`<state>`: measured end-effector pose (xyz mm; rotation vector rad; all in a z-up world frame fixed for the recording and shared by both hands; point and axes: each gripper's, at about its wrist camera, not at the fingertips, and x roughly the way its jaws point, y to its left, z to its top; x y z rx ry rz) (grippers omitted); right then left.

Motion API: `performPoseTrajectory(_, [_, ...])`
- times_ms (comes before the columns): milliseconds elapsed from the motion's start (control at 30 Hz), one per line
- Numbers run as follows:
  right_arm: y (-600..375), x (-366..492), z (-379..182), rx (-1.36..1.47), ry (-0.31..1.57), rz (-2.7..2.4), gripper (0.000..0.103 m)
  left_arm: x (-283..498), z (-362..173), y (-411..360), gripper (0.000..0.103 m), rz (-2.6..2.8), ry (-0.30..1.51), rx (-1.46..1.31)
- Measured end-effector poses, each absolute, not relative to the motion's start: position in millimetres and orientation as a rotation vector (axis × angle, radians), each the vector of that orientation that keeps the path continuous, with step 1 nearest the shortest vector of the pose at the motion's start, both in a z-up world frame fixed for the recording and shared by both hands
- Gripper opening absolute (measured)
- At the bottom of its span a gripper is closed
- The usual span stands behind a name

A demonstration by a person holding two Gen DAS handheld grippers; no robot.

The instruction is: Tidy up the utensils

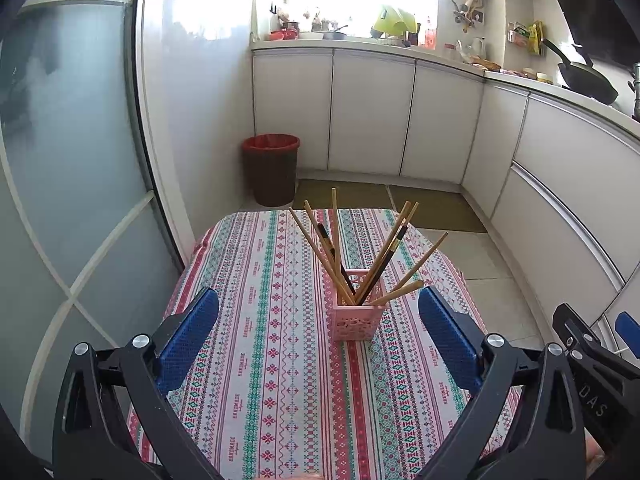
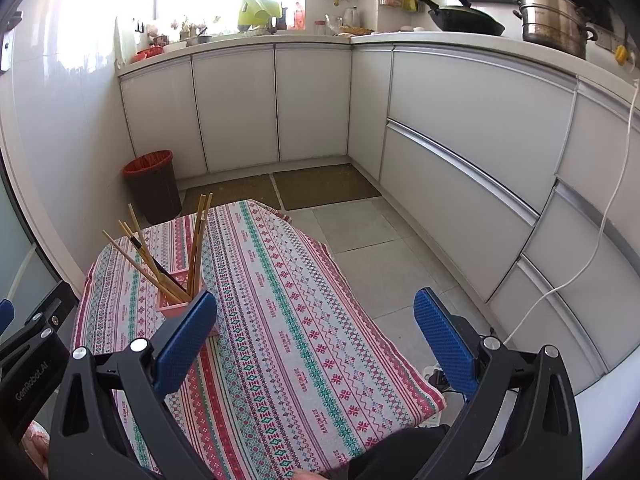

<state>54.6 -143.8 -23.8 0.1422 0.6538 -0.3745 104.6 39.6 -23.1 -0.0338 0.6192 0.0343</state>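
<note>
A pink perforated holder (image 1: 356,316) stands upright on the patterned tablecloth (image 1: 260,360), with several wooden and dark chopsticks (image 1: 340,256) fanned out of it. My left gripper (image 1: 318,334) is open and empty, hovering just in front of the holder, which sits between its blue pads. In the right wrist view the holder (image 2: 174,307) and chopsticks (image 2: 160,256) stand at the left, partly behind the left pad. My right gripper (image 2: 316,340) is open and empty above the tablecloth (image 2: 280,320), to the right of the holder.
A brown bin with a red liner (image 1: 271,168) stands on the floor beyond the table. White cabinets (image 1: 372,112) run along the back and right, with a wok (image 2: 468,16) and steel pot (image 2: 556,24) on the counter. A white cable (image 2: 592,248) hangs at right.
</note>
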Motion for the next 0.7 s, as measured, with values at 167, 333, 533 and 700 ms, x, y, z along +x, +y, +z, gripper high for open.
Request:
performPoseTrajectory(167, [-143.4,55.6,-25.7,0.145,0.661,-0.376,0.096,97.6,-17.1,40.2,0.091,0.030,0.545,-0.034])
performPoseTrajectory(333, [-144.7,55.6,-26.6,0.146,0.661,-0.376,0.096,97.5,-17.4,35.7,0.089,0.007,0.542,-0.003])
performPoseTrajectory(533, [-146.8,55.6,-27.8,0.149,0.655,-0.382,0.096,98.9,-20.3,33.5,0.096,0.004,0.564,0.002])
performPoseTrajectory(700, [-149.7,55.6,-27.8,0.157,0.653,-0.386,0.096,100.6,-21.9,31.2,0.096,0.003,0.580,0.014])
